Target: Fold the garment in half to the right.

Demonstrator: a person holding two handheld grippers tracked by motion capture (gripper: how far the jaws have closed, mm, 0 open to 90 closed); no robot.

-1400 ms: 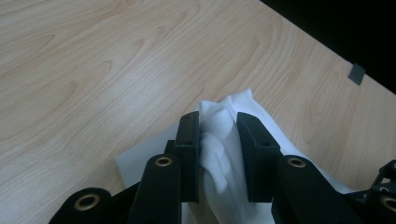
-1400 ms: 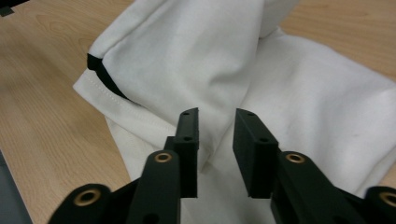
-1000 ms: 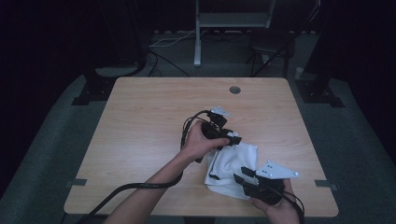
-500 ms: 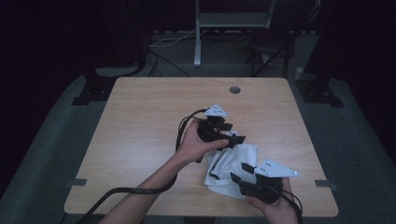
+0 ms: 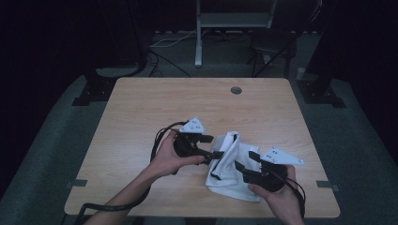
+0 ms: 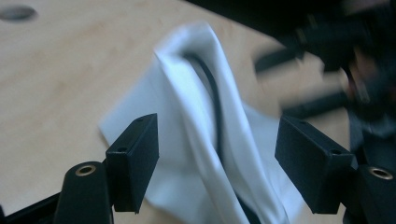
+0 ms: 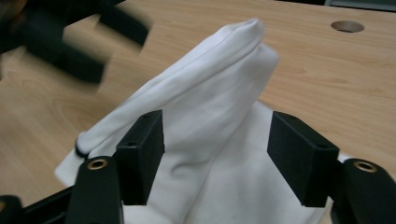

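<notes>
**Left claw lets the cloth stand as a ridge between the two hands**

On the left, the left claw [image 5: 217,155] now sits lower and closer to the person than it did a second ago, when it was raised over the cloth's upper edge. Its jaws stand apart, and in the left gripper view the white cloth [image 6: 205,135] lies between them without either pad pressing it. That reads as a release, or a regrip about to happen (the blur in that view fits a hand on the move).

The cloth [image 5: 232,166] rests on the tabletop [image 5: 141,108] near the front edge, right of centre, between the two claws. It is bunched into a peaked fold: a raised ridge with a dark cord or trim running along it. Its long axis runs from the near edge away toward the far side of the tabletop, tilted slightly right, and the peak points to the far end, toward the round cable hole [image 5: 236,90].

On the right, the right claw [image 5: 244,165] has its jaws apart too, set either side of the cloth [image 7: 210,126] with nothing clamped. My judgement is that the folding is mid-way, with both hands positioned for the next pinch.
</notes>
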